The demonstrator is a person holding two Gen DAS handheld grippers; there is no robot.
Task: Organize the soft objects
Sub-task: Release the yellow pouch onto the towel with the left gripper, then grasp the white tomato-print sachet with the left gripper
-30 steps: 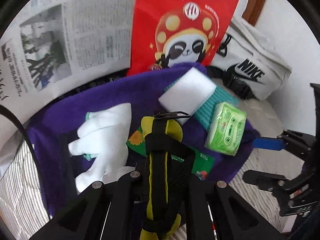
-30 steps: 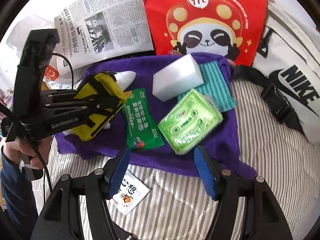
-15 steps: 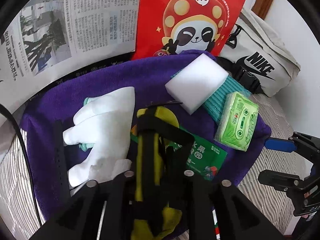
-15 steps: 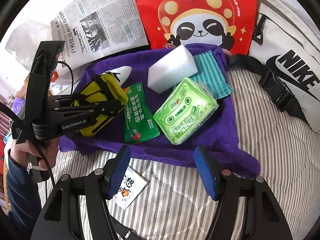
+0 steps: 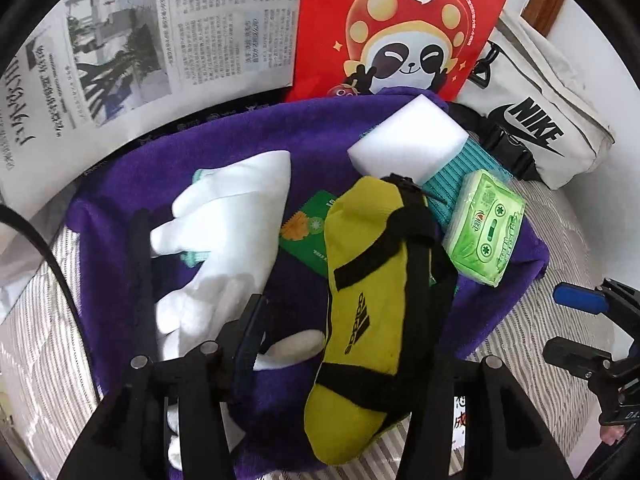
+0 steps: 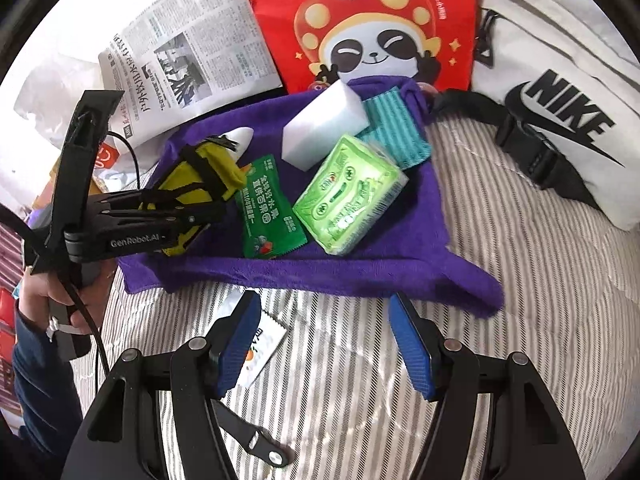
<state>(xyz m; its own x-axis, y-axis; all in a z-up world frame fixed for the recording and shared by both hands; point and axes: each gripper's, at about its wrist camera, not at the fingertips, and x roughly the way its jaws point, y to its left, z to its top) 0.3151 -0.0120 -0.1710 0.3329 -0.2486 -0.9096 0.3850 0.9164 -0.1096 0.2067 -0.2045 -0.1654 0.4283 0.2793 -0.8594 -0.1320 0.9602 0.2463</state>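
Note:
My left gripper (image 5: 340,320) stands open over the purple towel (image 5: 224,140). A yellow and black sock (image 5: 368,292) lies between its fingers on the towel's left side; it also shows in the right wrist view (image 6: 192,184). White gloves (image 5: 228,216) lie to its left. On the towel there are also a green packet (image 6: 268,208), a white sponge (image 6: 324,124), a teal cloth (image 6: 392,128) and a green tissue pack (image 6: 348,196). My right gripper (image 6: 324,336) is open and empty above the striped bed, at the towel's near edge.
A red panda bag (image 6: 360,20) and a newspaper (image 6: 184,64) stand behind the towel. A white Nike waist bag (image 6: 560,112) lies at the right. A small white sachet (image 6: 264,348) lies on the striped bedding (image 6: 520,320) by my right gripper.
My left gripper has opened and let go of the yellow sock, which now lies tilted on the towel. My right gripper has drawn back a little from the towel.

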